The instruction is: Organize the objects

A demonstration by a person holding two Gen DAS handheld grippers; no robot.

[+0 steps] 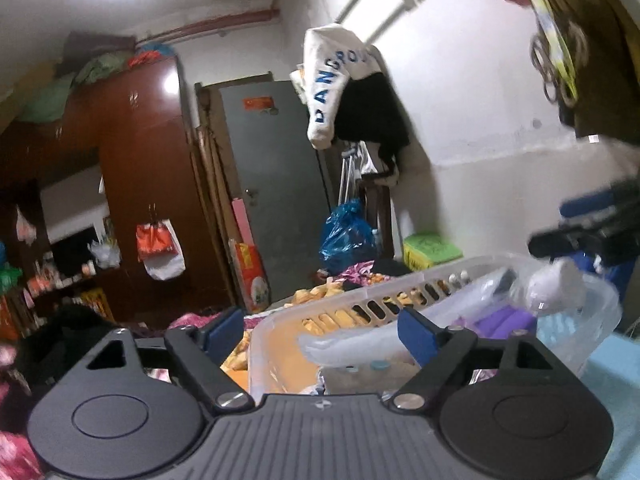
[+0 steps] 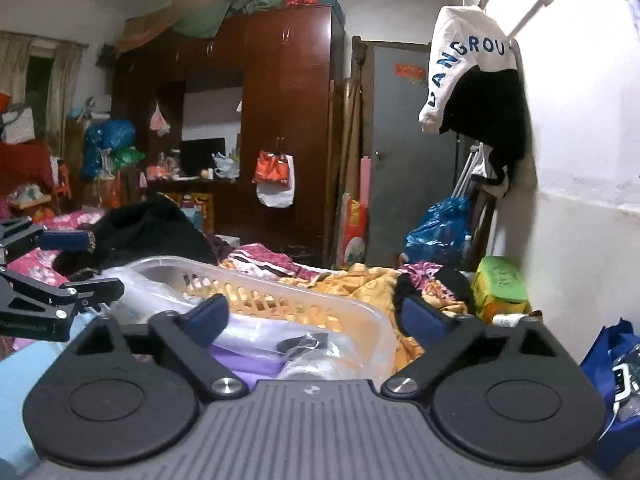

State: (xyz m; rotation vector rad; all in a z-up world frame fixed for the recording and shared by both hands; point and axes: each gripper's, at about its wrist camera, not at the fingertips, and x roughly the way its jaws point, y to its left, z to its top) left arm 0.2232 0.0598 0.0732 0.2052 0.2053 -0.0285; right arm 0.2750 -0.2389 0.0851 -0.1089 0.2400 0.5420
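A clear plastic basket (image 1: pixel 400 282) with slotted sides sits in front of both grippers, on a bed. It holds crumpled clear bags (image 1: pixel 556 284) and a purple item (image 1: pixel 500 320). My left gripper (image 1: pixel 320 330) is open, its blue pads standing on either side of the basket's left end without pressing it. In the right wrist view the same basket (image 2: pixel 256 276) has its right end between the wide-apart fingers of my open right gripper (image 2: pixel 316 318). Each view catches the other tool at its edge: the right gripper (image 1: pixel 580 232) and the left gripper (image 2: pixel 84 264).
A yellow-orange blanket (image 2: pixel 360 284) and a black garment (image 2: pixel 152 232) lie on the bed beyond the basket. A green box (image 2: pixel 500 284) and a blue plastic bag (image 2: pixel 440 232) stand by the white wall on the right. A blue tote (image 2: pixel 612 360) sits low right; a wardrobe (image 2: pixel 288 120) stands behind.
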